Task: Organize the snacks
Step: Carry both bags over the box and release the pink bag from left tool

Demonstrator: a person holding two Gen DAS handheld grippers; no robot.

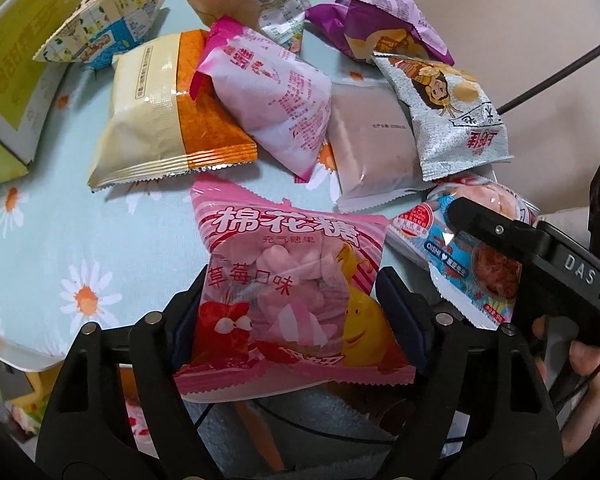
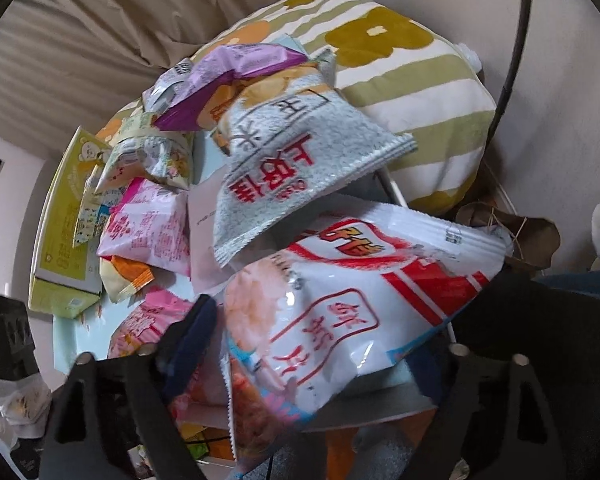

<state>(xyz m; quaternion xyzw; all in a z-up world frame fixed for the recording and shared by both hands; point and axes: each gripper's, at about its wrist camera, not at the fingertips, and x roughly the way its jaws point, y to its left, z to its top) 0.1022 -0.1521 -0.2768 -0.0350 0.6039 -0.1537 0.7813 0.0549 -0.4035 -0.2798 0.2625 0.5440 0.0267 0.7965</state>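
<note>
Left wrist view: the left hand-held gripper (image 1: 290, 308) clamps the pink marshmallow bag (image 1: 288, 292), other snack packets piled ahead on the daisy-print counter (image 1: 60, 240). The right hand-held gripper (image 2: 316, 344) grips the white shrimp-chip bag (image 2: 352, 300), a striped floral pillow (image 2: 400, 80) beyond.

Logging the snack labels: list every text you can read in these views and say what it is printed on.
"棉花糖", "充气糖果", "草莓口味": pink marshmallow bag in the left gripper.
"鲜虾片": white shrimp chip bag in the right gripper.
"OISHI": the same bag.
"上好佳", "玉米": grey corn snack bag.
"DAS": right gripper's body.
Back-panel print, the date on the translucent pack and the yellow-green box: too small or blurred.
</note>
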